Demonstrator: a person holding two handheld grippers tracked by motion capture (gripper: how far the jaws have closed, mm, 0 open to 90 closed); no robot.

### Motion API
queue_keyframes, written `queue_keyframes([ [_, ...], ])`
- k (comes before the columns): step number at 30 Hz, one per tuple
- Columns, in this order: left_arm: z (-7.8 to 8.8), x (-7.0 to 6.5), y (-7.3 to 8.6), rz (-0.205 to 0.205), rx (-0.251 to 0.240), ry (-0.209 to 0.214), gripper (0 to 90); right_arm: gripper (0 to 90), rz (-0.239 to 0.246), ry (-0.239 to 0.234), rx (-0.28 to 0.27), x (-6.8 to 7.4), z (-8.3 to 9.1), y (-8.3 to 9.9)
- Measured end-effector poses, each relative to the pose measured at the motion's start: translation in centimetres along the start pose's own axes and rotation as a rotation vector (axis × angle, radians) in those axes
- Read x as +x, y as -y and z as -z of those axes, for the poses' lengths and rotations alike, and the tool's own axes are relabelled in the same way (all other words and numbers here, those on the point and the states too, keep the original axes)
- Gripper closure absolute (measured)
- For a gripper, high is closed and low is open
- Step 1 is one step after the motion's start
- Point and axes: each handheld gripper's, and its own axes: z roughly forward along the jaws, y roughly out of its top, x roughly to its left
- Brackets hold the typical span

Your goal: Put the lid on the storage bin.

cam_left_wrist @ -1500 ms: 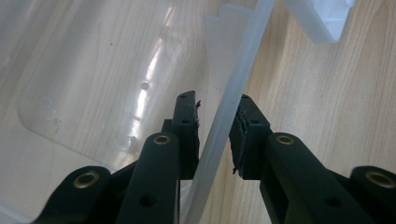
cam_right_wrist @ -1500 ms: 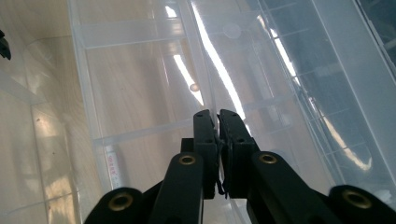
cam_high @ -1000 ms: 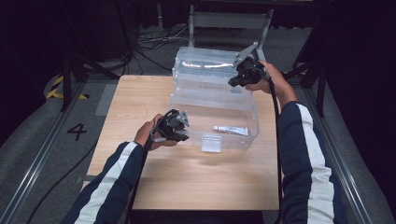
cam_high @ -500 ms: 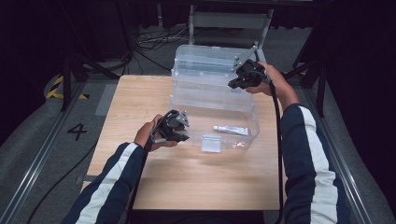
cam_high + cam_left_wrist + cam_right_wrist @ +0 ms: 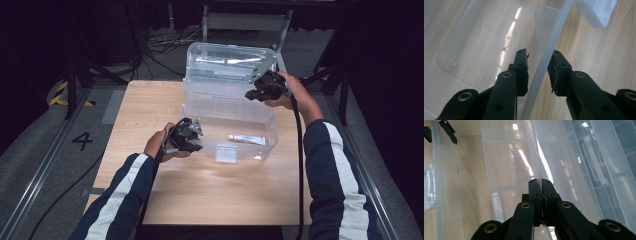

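The clear box (image 5: 227,120) stands on the table (image 5: 150,115), its lid raised. Left gripper (image 5: 537,72): jaws just opening, straddling the front wall without pressing it. Right gripper (image 5: 540,192): jaws pinched on the lid's edge, the tube (image 5: 497,207) partly hidden.

Clear plastic storage box (image 5: 227,125) on the table (lid (image 5: 225,67) raised, upright).

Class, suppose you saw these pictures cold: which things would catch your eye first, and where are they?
A clear plastic box stands open mid-table, its lid raised at the far side by the right gripper, fingers shut on its edge. The left gripper straddles the box's near wall, its jaws just opening. A small white tube lies inside.
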Motion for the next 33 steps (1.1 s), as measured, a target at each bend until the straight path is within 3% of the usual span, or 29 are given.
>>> queue_keyframes([
  [7,0.0,0.0,0.0,-0.007,-0.001,-0.006,69.9,87.9,0.000,-0.007,-0.010,0.5,0.2,0.3],
  [14,0.0,0.0,0.0,-0.008,-0.001,-0.005,69.8,87.4,0.001,0.016,-0.015,1.2,0.3,0.4],
  [33,0.0,-0.2,0.3,-0.012,-0.025,-0.014,68.7,85.6,-0.006,0.033,-0.075,2.6,0.5,1.4],
])
